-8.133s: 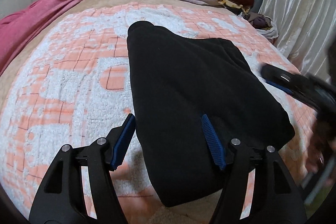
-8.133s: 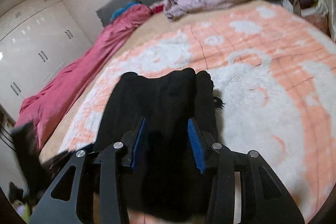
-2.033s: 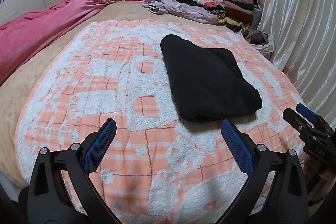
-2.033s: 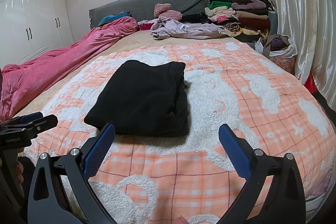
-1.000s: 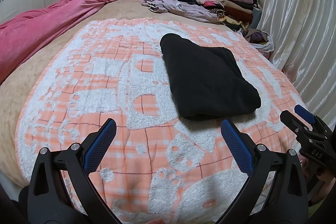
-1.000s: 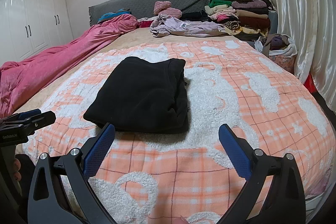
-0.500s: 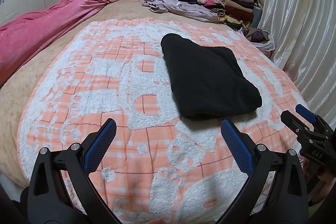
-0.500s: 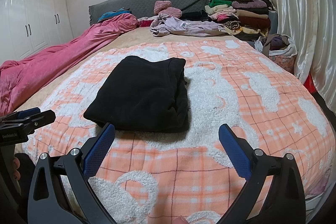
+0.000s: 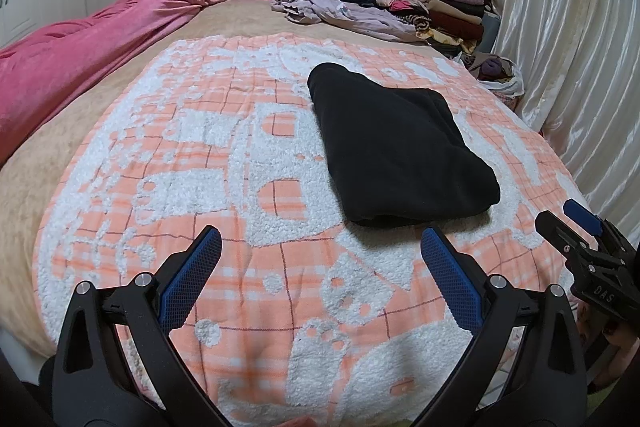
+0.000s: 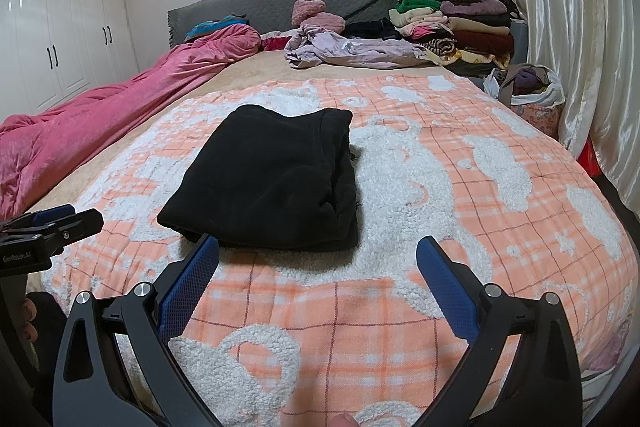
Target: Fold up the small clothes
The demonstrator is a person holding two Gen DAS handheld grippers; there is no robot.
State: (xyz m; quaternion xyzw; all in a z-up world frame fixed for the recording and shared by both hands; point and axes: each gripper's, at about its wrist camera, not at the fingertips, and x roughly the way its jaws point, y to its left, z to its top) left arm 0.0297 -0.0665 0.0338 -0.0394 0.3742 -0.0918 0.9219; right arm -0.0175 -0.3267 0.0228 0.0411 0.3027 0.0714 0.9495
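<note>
A black garment (image 9: 396,147) lies folded into a thick rectangle on the orange-and-white checked blanket (image 9: 192,163); it also shows in the right wrist view (image 10: 272,179). My left gripper (image 9: 320,267) is open and empty, held back near the bed's front edge, apart from the garment. My right gripper (image 10: 318,271) is open and empty, just in front of the garment's near edge. Each gripper shows at the edge of the other's view, the right one (image 9: 580,243) and the left one (image 10: 48,231).
A pink duvet (image 9: 92,43) runs along the left side of the bed. A lilac garment (image 10: 348,51) and a stack of folded clothes (image 10: 456,27) lie by the grey headboard (image 10: 280,3). A bag of clothes (image 10: 528,91) and curtains (image 10: 580,27) stand at the right.
Over the last second almost nothing has moved. Eight seconds ago both grippers were down at the garment; now they are drawn back, wide open, and the garment lies folded.
</note>
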